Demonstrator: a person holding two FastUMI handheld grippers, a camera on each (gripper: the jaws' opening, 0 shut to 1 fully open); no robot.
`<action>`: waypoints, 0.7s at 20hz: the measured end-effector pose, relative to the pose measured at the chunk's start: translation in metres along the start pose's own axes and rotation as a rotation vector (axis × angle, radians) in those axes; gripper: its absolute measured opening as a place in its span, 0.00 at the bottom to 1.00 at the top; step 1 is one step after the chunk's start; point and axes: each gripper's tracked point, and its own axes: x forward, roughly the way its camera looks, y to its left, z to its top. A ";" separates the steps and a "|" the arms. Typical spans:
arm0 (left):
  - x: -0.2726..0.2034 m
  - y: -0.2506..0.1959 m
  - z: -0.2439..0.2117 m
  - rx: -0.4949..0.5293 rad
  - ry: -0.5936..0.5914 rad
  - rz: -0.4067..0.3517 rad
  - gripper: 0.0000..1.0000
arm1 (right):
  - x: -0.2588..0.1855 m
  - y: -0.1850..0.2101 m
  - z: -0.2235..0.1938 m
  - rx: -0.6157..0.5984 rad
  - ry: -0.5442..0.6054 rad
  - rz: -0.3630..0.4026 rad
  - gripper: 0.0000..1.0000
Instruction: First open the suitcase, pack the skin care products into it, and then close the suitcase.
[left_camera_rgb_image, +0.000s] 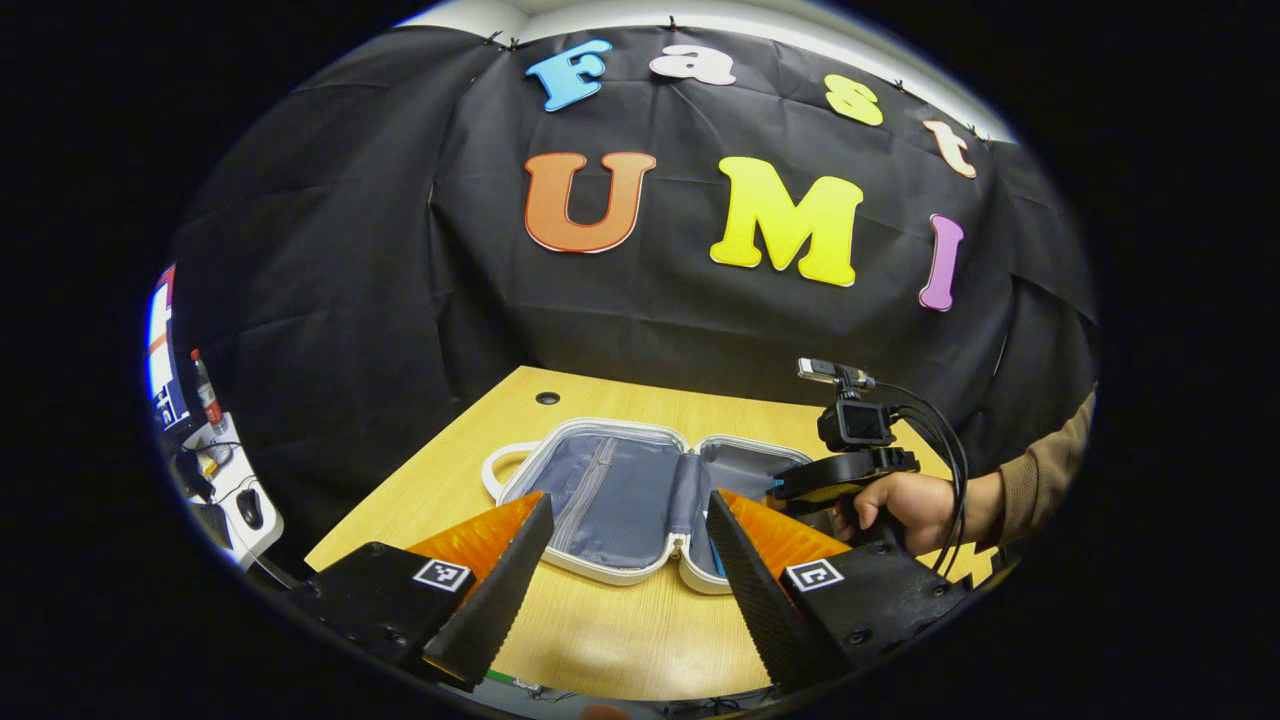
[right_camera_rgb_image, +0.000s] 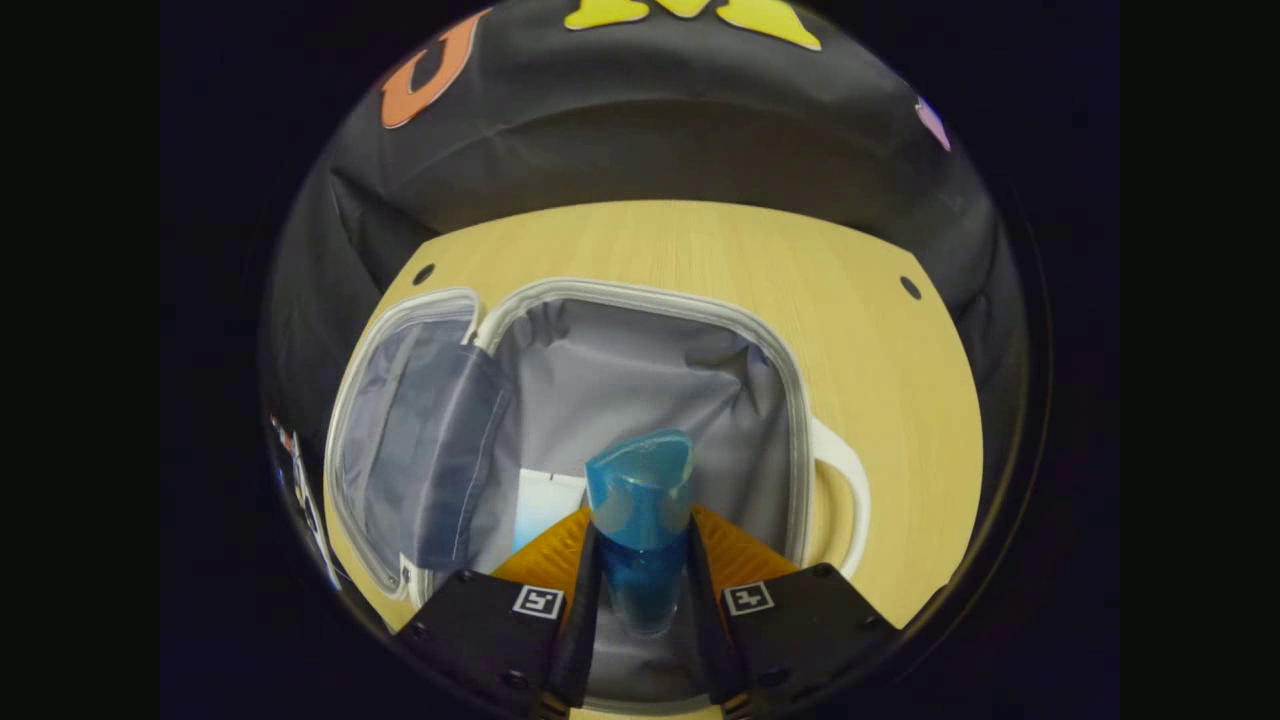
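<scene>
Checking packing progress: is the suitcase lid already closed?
No: in the right gripper view the suitcase lies open, its grey lining exposed, with the blue tube held over it.

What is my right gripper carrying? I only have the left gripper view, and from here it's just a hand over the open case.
Observer: The right gripper is shut on a blue tube, seen in the right gripper view.
Operator: Is it above the suitcase?
Observer: Yes, the tube hangs over the grey-lined half of the suitcase that has the white handle on its side.
Operator: Anything packed already?
Observer: A white and pale blue item lies in that same half, just beside the tube.
Operator: And the left gripper?
Observer: The left gripper is open, holding nothing, near the table's front edge.
</scene>
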 end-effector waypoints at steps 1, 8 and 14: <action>0.001 0.003 -0.001 -0.005 0.003 0.005 0.98 | 0.005 -0.001 -0.006 0.017 0.032 -0.009 0.41; 0.012 0.042 -0.008 -0.052 0.030 0.076 0.99 | 0.013 -0.007 -0.024 0.055 0.119 -0.041 0.41; 0.024 0.078 -0.017 -0.148 0.048 0.094 0.99 | 0.002 -0.001 -0.026 0.051 0.130 0.010 0.61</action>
